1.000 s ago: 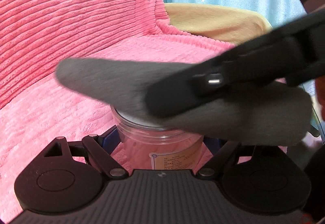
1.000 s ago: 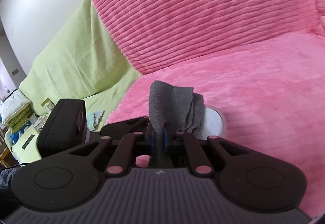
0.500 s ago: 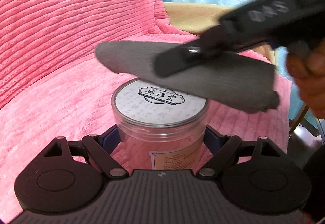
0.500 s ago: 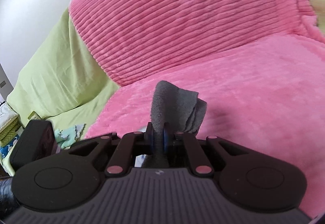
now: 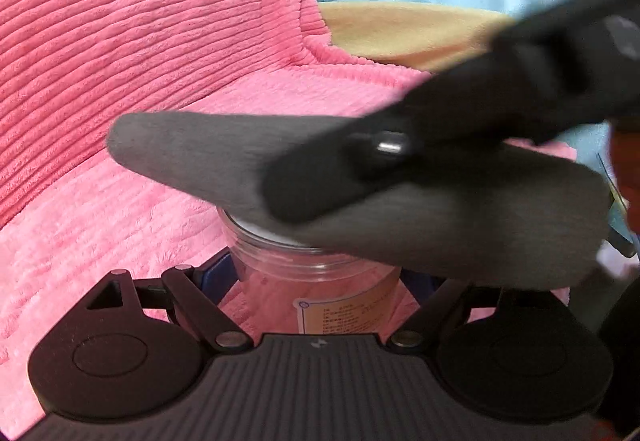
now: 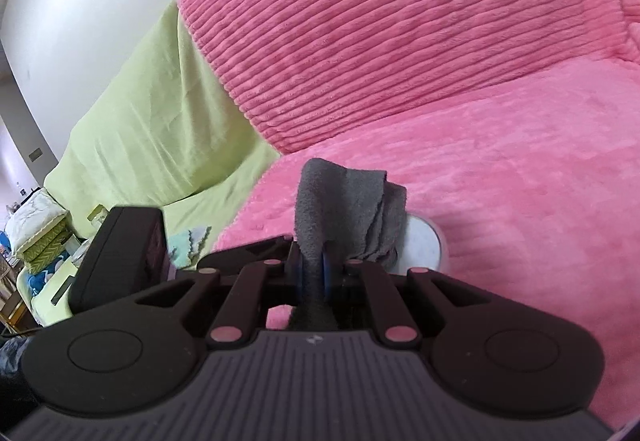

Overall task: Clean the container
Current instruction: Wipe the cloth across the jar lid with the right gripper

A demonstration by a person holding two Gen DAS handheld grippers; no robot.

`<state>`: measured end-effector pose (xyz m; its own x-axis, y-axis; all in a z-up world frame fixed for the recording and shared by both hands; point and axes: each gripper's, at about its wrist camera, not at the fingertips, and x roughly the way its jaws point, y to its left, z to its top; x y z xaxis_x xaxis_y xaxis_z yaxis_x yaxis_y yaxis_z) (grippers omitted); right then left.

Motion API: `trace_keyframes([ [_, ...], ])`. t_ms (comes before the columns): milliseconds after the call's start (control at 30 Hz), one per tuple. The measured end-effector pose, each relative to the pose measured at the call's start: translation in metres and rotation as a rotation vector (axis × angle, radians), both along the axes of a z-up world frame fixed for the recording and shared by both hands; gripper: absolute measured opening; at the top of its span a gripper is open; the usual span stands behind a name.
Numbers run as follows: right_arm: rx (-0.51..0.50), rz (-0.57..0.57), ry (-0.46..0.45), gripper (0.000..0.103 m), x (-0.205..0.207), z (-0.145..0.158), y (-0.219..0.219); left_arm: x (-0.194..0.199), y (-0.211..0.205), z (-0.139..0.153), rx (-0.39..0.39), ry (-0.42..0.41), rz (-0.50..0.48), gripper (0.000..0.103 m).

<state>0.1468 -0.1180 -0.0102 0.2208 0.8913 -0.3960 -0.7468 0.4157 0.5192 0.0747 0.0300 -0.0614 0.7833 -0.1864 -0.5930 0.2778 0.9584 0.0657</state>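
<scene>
Left wrist – clear container (image 5: 316, 281), white lid – grey cloth (image 5: 460, 217) on top

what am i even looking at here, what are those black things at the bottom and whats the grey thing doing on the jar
These are two handheld grabbers, each with two fingers and a wide-angle camera that looks forward along them. A person holds one in each hand; there is no robot arm. The black ridged shape at the bottom of each picture is the grabber's own body.

The left wrist view shows the left gripper clamped around a clear plastic jar with a white lid and a paper label. The jar is over a pink blanket draped on a sofa.

The right wrist view shows the right gripper pinching a folded grey cloth. The cloth is laid across the jar's lid, apparently wiping it. In the left view that same cloth covers most of the lid, with the other grabber reaching in from the right.

A green cover lies farther along the sofa.
</scene>
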Motion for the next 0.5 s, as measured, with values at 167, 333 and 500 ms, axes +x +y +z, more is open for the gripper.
trace_keyframes([
  [167, -0.026, -0.017, -0.040, 0.006, 0.017, 0.001, 0.011, 0.003, 0.000, 0.000, -0.003, 0.002, 0.000, 0.085],
  [333, -0.060, -0.100, -0.052, 0.006, 0.025, -0.001, -0.004, 0.005, 0.001, -0.001, -0.003, 0.000, -0.004, 0.085],
  [500, -0.070, -0.143, -0.048, 0.006, 0.014, -0.003, -0.026, 0.005, -0.001, -0.001, 0.009, -0.004, -0.010, 0.085],
])
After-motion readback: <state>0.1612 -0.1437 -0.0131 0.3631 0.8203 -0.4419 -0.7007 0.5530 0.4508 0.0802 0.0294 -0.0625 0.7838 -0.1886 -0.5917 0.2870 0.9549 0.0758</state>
